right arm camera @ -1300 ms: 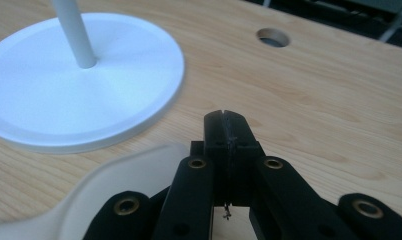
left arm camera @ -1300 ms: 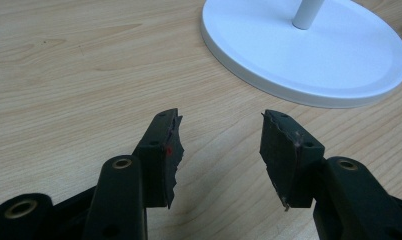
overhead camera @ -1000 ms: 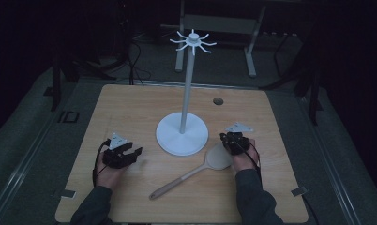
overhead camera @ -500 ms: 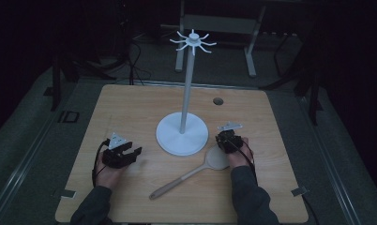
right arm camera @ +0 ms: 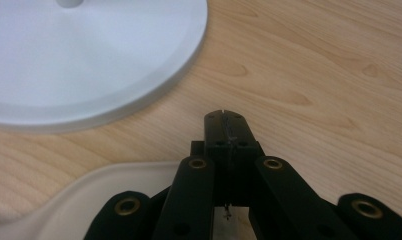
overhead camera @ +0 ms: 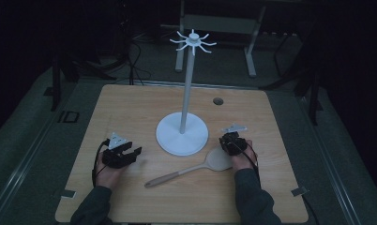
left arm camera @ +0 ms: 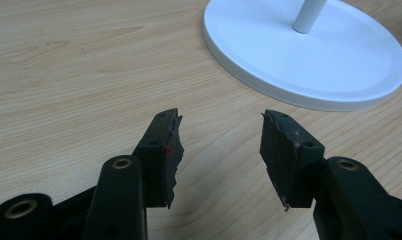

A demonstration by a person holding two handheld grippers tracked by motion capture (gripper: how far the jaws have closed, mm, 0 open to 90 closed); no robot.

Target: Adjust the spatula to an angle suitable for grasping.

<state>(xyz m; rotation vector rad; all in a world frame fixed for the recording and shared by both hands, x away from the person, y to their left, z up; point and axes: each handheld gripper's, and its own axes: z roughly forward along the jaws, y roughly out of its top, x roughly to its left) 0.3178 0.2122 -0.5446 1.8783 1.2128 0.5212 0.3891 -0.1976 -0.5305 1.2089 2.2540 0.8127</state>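
Dim surroundings frame the wooden table [overhead camera: 130,108], where a white stand [overhead camera: 182,133] rises at the middle. Since a second ago the right gripper [overhead camera: 228,141] has edged a little left, and now rests over the blade of the spatula [overhead camera: 194,168], which lies near the stand's base with its handle pointing left and near. Its jaws are pressed together, empty. The left gripper [overhead camera: 130,154] waits with jaws spread, unmoved. A pickup of the spatula looks not yet begun.
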